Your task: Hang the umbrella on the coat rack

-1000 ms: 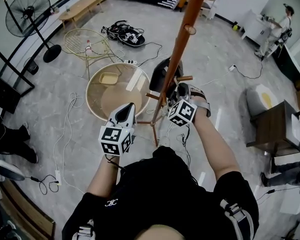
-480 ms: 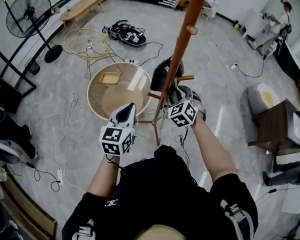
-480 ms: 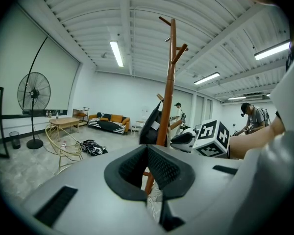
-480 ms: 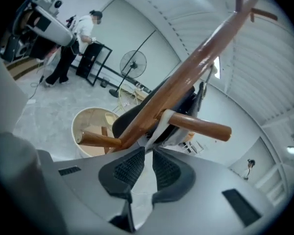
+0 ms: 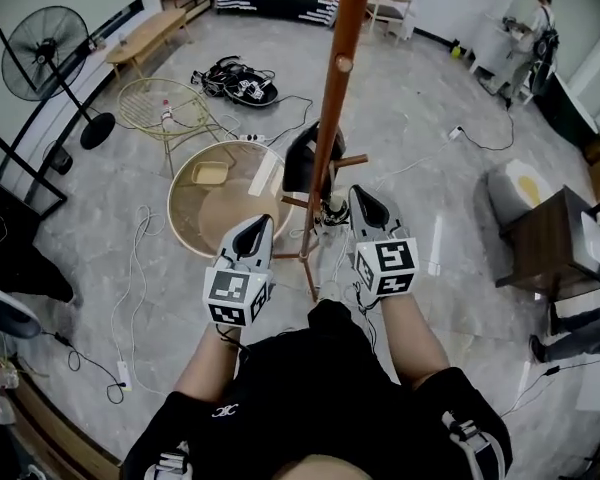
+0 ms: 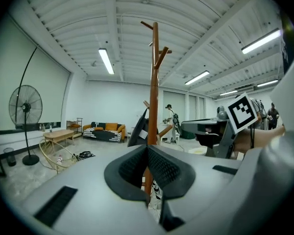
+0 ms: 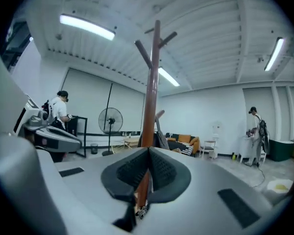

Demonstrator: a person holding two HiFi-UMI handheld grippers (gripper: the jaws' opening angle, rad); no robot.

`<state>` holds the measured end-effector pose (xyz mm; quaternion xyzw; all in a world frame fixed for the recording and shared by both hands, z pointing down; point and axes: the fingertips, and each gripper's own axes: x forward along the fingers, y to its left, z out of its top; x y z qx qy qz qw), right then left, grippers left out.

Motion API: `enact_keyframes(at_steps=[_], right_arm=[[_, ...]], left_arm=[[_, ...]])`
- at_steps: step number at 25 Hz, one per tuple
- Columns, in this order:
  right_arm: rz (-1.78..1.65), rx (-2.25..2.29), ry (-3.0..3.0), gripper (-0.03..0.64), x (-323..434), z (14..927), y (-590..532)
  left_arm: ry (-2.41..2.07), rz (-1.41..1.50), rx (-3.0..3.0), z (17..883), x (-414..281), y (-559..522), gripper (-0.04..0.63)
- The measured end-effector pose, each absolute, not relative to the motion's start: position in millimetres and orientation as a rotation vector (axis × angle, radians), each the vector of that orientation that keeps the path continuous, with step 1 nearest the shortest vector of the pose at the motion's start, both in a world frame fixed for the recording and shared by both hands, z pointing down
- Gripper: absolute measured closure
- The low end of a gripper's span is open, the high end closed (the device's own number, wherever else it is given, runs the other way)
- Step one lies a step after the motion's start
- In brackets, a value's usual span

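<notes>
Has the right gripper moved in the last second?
Yes. The right gripper has pulled back from the coat rack pole, toward the person.

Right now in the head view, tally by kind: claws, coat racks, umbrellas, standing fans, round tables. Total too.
claws: 2 (left claw, right claw, both shut, holding nothing)
coat rack: 1
umbrella: 1, black, hanging on the rack
standing fan: 1
round table: 1
Total: 6
</notes>
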<state>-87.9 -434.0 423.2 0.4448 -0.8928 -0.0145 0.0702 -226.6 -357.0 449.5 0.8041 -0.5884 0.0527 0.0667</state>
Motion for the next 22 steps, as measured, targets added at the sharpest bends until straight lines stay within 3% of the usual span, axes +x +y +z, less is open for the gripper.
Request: enact_keyframes(at_steps=[16, 22], right_arm=[[-0.057, 1.411, -2.650, 0.603, -63, 435, -388], [0.084, 1.398, -2.707, 0.601, -61, 439, -381]], left_arm=[[-1.748, 0.175, 2.448, 446, -196, -347, 0.578], [-1.746, 0.177, 2.447, 445, -193, -338, 0.578]])
